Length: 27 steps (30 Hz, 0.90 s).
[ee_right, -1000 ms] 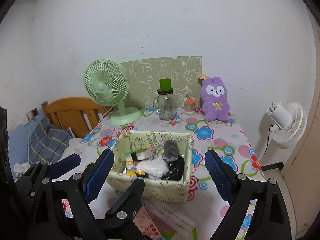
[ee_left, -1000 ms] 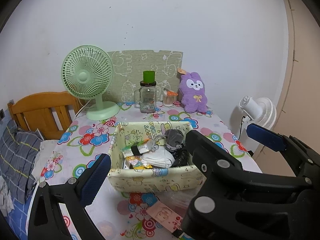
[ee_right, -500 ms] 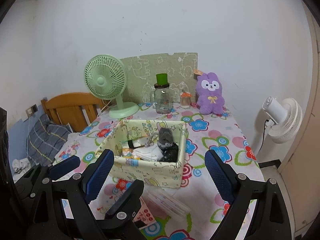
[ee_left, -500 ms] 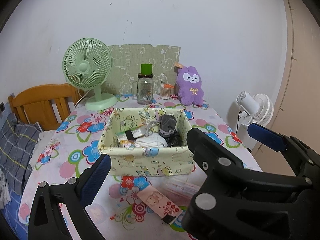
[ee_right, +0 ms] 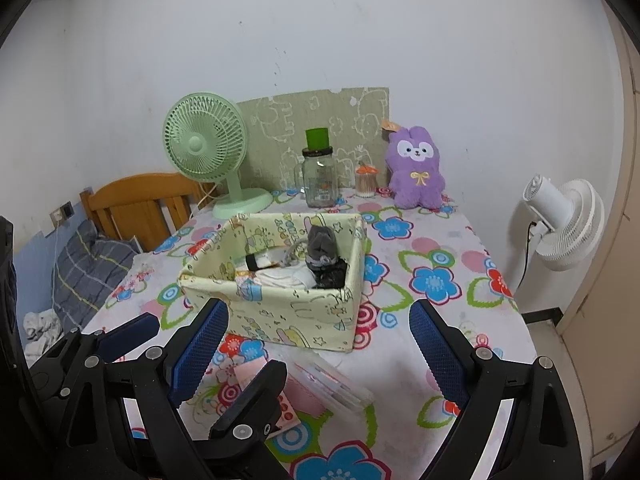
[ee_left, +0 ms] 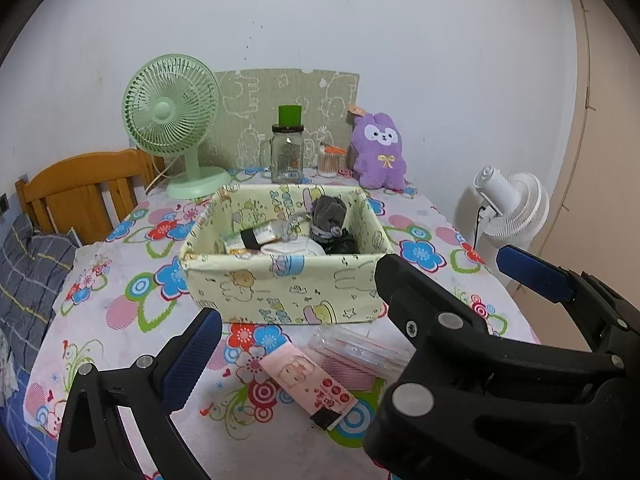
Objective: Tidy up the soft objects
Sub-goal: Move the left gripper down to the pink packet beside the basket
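Note:
A pale yellow fabric box (ee_left: pixel 280 292) (ee_right: pixel 296 312) stands mid-table and holds rolled grey socks (ee_left: pixel 328 216) (ee_right: pixel 320 246), a white cloth (ee_left: pixel 292 248) (ee_right: pixel 286 278), black fabric and small packets. A pink packet in clear plastic (ee_left: pixel 308 384) (ee_right: pixel 320 388) lies on the table in front of the box. A purple plush rabbit (ee_left: pixel 380 152) (ee_right: pixel 416 168) sits at the back. My left gripper (ee_left: pixel 360 312) is open and empty, near the packet. My right gripper (ee_right: pixel 316 352) is open and empty above the packet.
A green desk fan (ee_left: pixel 176 120), a glass jar with green lid (ee_left: pixel 288 152) and a small cotton-swab jar (ee_left: pixel 330 160) stand along the back wall. A white floor fan (ee_left: pixel 508 208) stands right of the table. A wooden bed headboard (ee_left: pixel 80 188) is at left.
Both grippers have pulled back and risen from the box; it looks farther away and the pink packet in front of it shows fully. Both stay open and empty.

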Each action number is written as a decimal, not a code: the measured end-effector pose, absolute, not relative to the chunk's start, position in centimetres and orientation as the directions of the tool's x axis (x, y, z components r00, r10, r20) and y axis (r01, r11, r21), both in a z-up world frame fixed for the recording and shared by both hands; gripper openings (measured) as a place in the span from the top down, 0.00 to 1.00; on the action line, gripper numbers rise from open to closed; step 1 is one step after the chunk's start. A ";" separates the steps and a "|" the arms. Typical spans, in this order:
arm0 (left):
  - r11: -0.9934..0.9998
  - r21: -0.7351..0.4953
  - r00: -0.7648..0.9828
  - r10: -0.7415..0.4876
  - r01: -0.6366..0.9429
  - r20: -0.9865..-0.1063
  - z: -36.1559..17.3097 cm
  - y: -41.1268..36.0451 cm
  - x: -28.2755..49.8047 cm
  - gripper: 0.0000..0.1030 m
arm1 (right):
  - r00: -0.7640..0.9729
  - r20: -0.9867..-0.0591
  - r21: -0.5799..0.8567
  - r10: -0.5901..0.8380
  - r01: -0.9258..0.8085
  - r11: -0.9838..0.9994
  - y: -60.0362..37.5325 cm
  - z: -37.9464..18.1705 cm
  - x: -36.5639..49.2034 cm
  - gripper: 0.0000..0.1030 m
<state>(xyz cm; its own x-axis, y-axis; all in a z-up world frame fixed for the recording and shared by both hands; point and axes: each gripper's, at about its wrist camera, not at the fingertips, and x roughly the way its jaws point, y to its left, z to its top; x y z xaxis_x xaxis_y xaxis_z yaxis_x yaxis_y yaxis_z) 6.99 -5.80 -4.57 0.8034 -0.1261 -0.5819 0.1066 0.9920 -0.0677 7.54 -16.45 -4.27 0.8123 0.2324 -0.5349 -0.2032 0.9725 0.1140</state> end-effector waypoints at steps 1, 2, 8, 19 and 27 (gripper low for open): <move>0.992 -0.067 0.801 -0.126 0.107 -0.585 -4.8 -5.9 7.0 0.00 | 0.810 -0.539 0.116 0.232 -0.201 0.973 -16.6 -4.5 7.6 0.09; 0.992 -0.067 0.797 -0.127 0.109 -0.591 -5.2 -6.1 7.1 0.00 | 0.808 -0.542 0.117 0.231 -0.200 0.973 -16.7 -4.8 7.5 0.09; 0.992 -0.067 0.780 -0.125 0.106 -0.613 -6.6 -6.7 7.5 0.00 | 0.797 -0.562 0.119 0.221 -0.187 0.975 -17.3 -6.3 7.9 0.09; 0.992 -0.080 0.719 -0.123 0.093 -0.684 -10.2 -7.7 8.8 0.00 | 0.773 -0.605 0.092 0.188 -0.167 0.982 -18.2 -9.4 9.1 0.09; 0.995 -0.091 0.665 -0.097 0.043 -0.741 -12.9 -7.8 10.0 0.00 | 0.751 -0.637 0.091 0.174 -0.151 0.984 -18.8 -11.8 10.1 0.09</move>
